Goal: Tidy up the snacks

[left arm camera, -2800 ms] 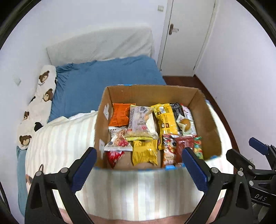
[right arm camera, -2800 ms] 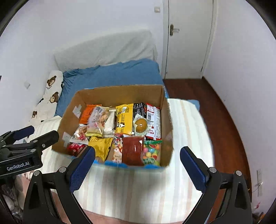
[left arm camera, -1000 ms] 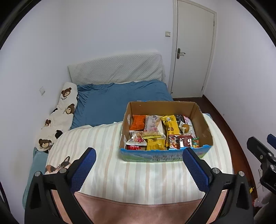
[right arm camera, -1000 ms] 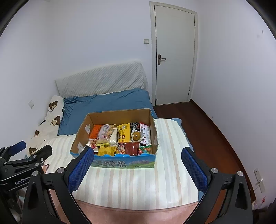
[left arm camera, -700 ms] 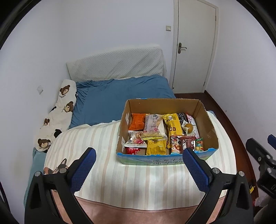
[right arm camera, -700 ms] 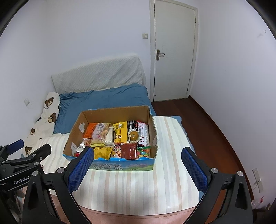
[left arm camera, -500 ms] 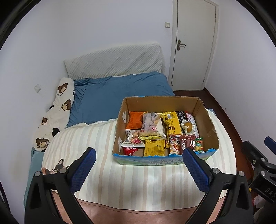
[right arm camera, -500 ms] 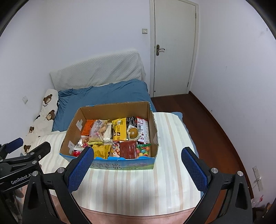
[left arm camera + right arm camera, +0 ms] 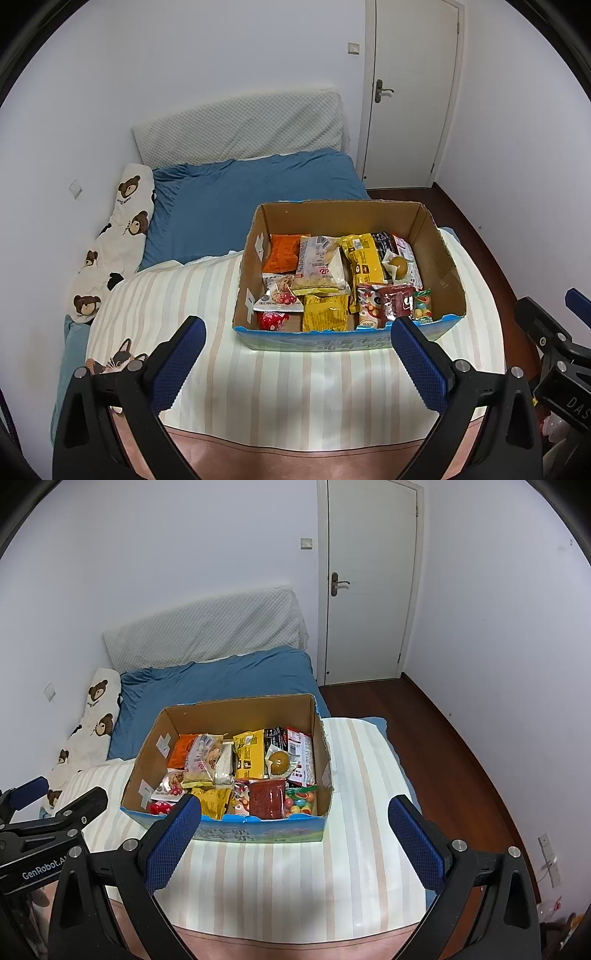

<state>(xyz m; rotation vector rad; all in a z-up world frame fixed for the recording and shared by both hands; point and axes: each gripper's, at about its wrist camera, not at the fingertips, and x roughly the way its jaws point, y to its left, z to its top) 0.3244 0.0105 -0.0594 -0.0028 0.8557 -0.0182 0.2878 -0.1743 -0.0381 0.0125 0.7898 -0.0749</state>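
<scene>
An open cardboard box (image 9: 439,258) (image 9: 147,764) stands on the striped blanket. It holds several snack packets: an orange packet (image 9: 282,251), a clear biscuit pack (image 9: 321,266), yellow packets (image 9: 364,258) (image 9: 249,755), a red packet (image 9: 267,799) and a round golden sweet (image 9: 279,762). My left gripper (image 9: 297,354) is open and empty, held back from the box's near side. My right gripper (image 9: 293,836) is open and empty, also short of the box. Each gripper shows at the edge of the other's view.
The striped blanket (image 9: 280,384) covers the near end of the bed; a blue sheet (image 9: 236,206), a white headboard cushion (image 9: 240,129) and a bear-print pillow (image 9: 114,243) lie beyond. A white door (image 9: 369,579) and dark wood floor (image 9: 450,760) are on the right.
Both grippers first pulled well back and up from the box, then over the last second came a little closer to it. Both stayed open and empty.
</scene>
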